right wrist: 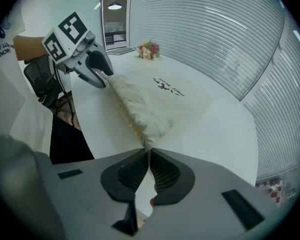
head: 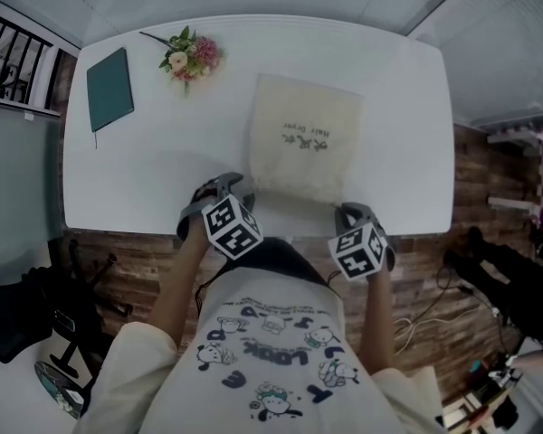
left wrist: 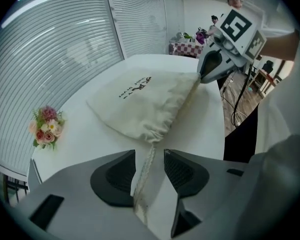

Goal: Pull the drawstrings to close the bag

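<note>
- On the counter [head: 145,179], near its front edge, the bag [head: 303,138] lies flat, mouth toward us.
- Our right tool [right wrist: 148,150] is clamped on the right drawstring [right wrist: 148,147] at the bag's corner.
- Our left tool [left wrist: 149,153] stands apart around the left drawstring [left wrist: 144,176] — we should close squarely on it, then pull both cords outward evenly so the mouth gathers.

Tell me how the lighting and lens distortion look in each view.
Head view: dim, muted colours, table edges bowed. Left gripper view: fisheye curves the blinds, black rim all around. Right gripper view: brighter, same curving, bag sharp.
</note>
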Demonstrator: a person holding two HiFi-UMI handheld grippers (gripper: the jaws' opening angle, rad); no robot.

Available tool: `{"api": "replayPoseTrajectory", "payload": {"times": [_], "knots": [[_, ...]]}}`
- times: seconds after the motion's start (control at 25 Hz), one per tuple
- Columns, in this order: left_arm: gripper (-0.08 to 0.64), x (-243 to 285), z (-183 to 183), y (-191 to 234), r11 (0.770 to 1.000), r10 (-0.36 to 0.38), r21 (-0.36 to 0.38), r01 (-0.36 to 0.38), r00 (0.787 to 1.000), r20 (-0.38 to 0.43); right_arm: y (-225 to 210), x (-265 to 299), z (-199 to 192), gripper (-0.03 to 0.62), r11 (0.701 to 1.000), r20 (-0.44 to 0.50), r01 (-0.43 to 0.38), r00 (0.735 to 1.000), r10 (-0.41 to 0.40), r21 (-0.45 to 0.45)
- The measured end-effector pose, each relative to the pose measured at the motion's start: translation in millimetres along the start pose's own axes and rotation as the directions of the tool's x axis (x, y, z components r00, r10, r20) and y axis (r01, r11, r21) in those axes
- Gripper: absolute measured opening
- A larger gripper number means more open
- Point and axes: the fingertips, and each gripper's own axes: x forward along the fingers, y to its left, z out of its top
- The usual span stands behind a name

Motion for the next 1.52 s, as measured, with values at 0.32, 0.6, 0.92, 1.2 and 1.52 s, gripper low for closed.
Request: {"api": "replayPoseTrajectory", "payload": {"times": [0.32,0.6,0.92,1.2,1.52], "knots": [[0.064,3.0,6.0,1.0,0.999,0.027,0.044,-0.027,1.000,-0.002,-12.8,-23.6,17.3,0.027,0.998,0.060,0.051,0.997,-0.053,0.032],[0.054,-12.7,14.5,-0.7,0.997,-0.011,-0.070,0.017,0.997,0.081,-15.4,-24.1,17.4,0.026,0.997,0.062,0.066,0.996,-0.068,0.043],[0.043,-33.1,25.6,3.7,0.929,-0.051,-0.343,0.137,0.967,0.249,-24.9,-28.3,14.2,0.025,0.982,0.054,0.138,0.988,-0.146,0.127],[0.041,-40.0,20.6,10.8,0.806,0.021,-0.576,0.137,0.966,0.258,-36.7,-33.7,14.2,0.023,0.949,0.055,0.263,0.960,-0.276,0.174],[0.040,-45.8,8.2,26.1,0.699,0.064,-0.704,0.130,0.968,0.242,-40.6,-35.5,6.7,0.021,0.949,0.067,0.232,0.966,-0.251,0.212]]}}
